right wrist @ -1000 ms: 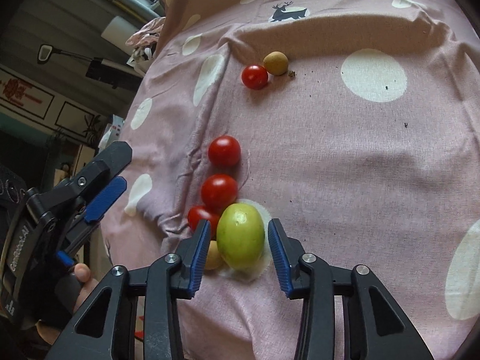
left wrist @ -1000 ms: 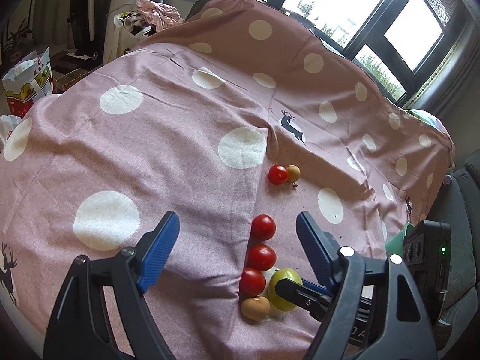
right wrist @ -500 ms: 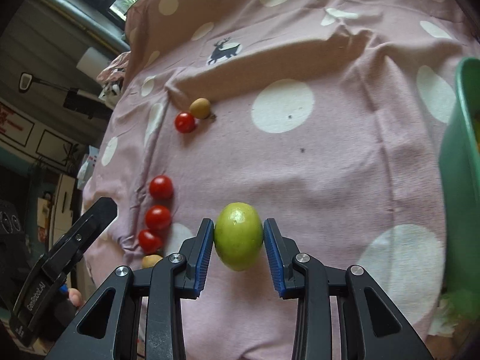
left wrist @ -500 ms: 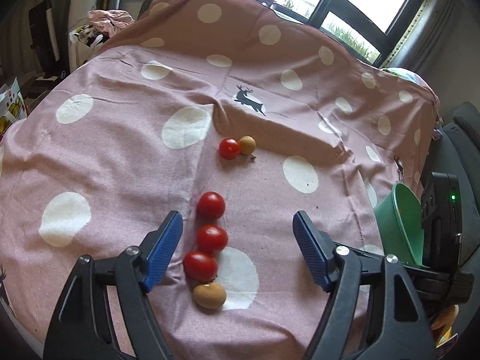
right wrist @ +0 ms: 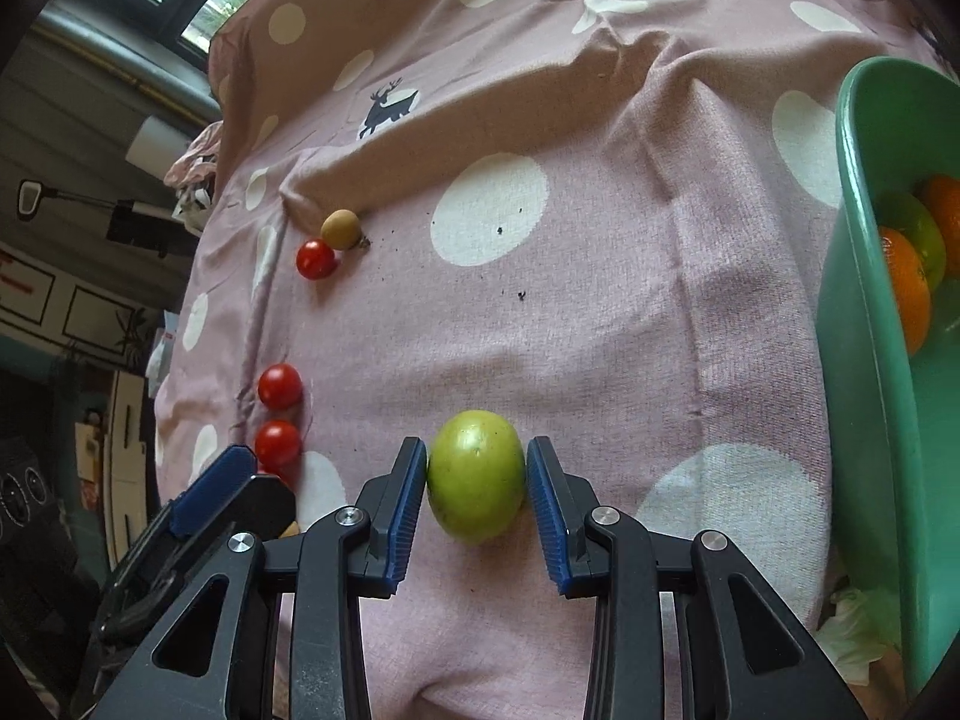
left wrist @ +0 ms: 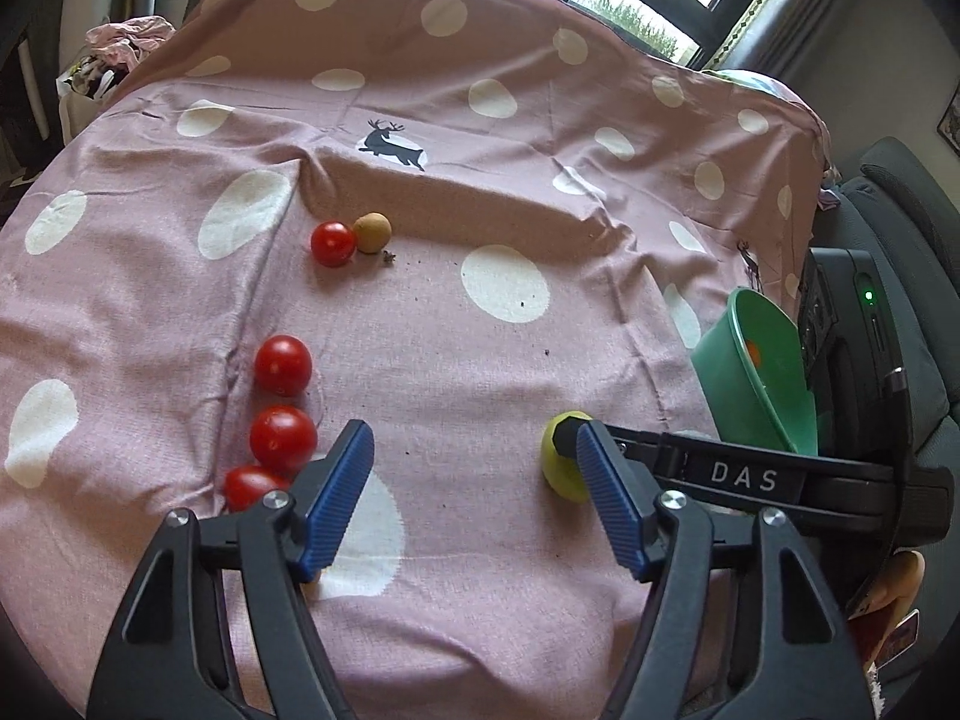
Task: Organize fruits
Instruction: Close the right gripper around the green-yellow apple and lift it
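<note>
My right gripper (right wrist: 477, 498) is shut on a green fruit (right wrist: 476, 474) and holds it above the pink spotted cloth; the fruit also shows in the left wrist view (left wrist: 561, 468). My left gripper (left wrist: 474, 492) is open and empty over the cloth. Three red tomatoes lie in a row at its left (left wrist: 282, 365) (left wrist: 282, 438) (left wrist: 252, 486). Another tomato (left wrist: 332, 243) touches a small brown fruit (left wrist: 372, 232) farther back. A green bowl (right wrist: 864, 324) at the right holds oranges (right wrist: 909, 294) and a green fruit (right wrist: 921, 237).
The pink cloth (left wrist: 510, 138) has a raised fold running across behind the far fruits. A dark seat (left wrist: 888, 192) stands beyond the right edge. Clutter (left wrist: 126, 48) lies at the far left. A white tissue (right wrist: 852, 630) lies beside the bowl.
My right gripper closed on the green fruit, lifted it from the row and carried it right toward the green bowl. My left gripper swung right and lower over the cloth.
</note>
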Demonstrator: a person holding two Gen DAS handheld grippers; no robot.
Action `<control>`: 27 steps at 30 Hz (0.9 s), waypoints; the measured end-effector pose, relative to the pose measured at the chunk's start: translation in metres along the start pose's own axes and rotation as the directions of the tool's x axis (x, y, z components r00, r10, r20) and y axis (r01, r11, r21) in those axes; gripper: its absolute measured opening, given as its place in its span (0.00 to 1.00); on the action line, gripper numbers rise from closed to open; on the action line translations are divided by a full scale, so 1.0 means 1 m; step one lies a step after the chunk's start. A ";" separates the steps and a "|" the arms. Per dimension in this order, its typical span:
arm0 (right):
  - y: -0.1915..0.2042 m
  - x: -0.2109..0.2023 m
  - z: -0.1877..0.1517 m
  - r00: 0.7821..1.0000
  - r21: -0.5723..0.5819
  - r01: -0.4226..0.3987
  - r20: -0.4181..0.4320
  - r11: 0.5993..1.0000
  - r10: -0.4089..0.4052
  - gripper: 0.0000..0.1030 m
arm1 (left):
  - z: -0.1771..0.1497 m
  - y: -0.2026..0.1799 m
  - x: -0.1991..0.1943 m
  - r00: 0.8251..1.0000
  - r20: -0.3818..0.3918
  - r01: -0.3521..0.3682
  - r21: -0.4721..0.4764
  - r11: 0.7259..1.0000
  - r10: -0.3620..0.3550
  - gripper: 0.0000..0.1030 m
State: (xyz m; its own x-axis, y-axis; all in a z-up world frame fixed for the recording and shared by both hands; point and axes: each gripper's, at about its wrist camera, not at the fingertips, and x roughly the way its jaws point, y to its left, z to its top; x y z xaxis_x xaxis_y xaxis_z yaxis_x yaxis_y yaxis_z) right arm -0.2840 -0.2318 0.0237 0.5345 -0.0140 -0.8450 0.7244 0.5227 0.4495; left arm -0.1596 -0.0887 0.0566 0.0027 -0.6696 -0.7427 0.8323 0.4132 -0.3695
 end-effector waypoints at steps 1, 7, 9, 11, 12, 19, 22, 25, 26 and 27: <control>-0.001 -0.001 0.001 1.000 0.007 -0.002 0.004 1.000 0.002 0.35 | -0.001 -0.001 0.001 1.000 -0.006 0.008 0.004 1.000 -0.008 0.66; -0.007 -0.005 0.001 1.000 0.036 -0.012 0.027 0.999 0.011 0.35 | -0.006 -0.013 0.010 0.997 -0.054 0.066 0.042 0.997 -0.064 0.64; -0.007 -0.006 0.002 1.000 0.033 -0.014 0.028 0.999 0.013 0.35 | -0.007 -0.018 0.014 0.995 -0.068 0.075 0.054 0.996 -0.071 0.61; -0.008 -0.005 0.002 0.999 0.038 -0.018 0.028 0.999 0.017 0.35 | -0.009 -0.022 0.018 0.995 -0.080 0.064 0.068 0.996 -0.058 0.60; -0.008 -0.005 0.003 0.999 0.041 -0.022 0.029 0.999 0.020 0.35 | -0.010 -0.023 0.021 0.994 -0.090 0.069 0.069 0.995 -0.062 0.60; -0.013 0.000 0.004 0.998 0.064 -0.055 0.011 0.996 0.054 0.35 | -0.015 -0.034 0.034 0.986 -0.136 0.109 0.087 0.990 -0.096 0.56; -0.013 0.000 0.004 0.998 0.064 -0.055 0.012 0.996 0.055 0.35 | -0.017 -0.035 0.042 0.983 -0.163 0.099 0.087 0.991 -0.084 0.53; -0.014 0.002 0.004 0.998 0.071 -0.066 0.010 0.995 0.066 0.35 | -0.018 -0.036 0.047 0.983 -0.168 0.096 0.084 0.992 -0.081 0.50; -0.014 0.004 0.005 0.997 0.074 -0.072 0.008 0.995 0.072 0.35 | -0.017 -0.036 0.048 0.981 -0.170 0.103 0.077 0.992 -0.089 0.49; -0.014 0.004 0.005 0.997 0.076 -0.078 0.005 0.994 0.078 0.35 | -0.017 -0.036 0.050 0.980 -0.174 0.109 0.070 0.992 -0.096 0.47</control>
State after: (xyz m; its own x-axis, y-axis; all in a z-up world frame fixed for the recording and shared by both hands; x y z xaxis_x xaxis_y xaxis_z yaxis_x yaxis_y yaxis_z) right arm -0.2896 -0.2431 0.0150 0.5914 0.0228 -0.8061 0.7116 0.4555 0.5349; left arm -0.1989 -0.1267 0.0233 -0.1733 -0.5886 -0.7896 0.8644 0.2934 -0.4084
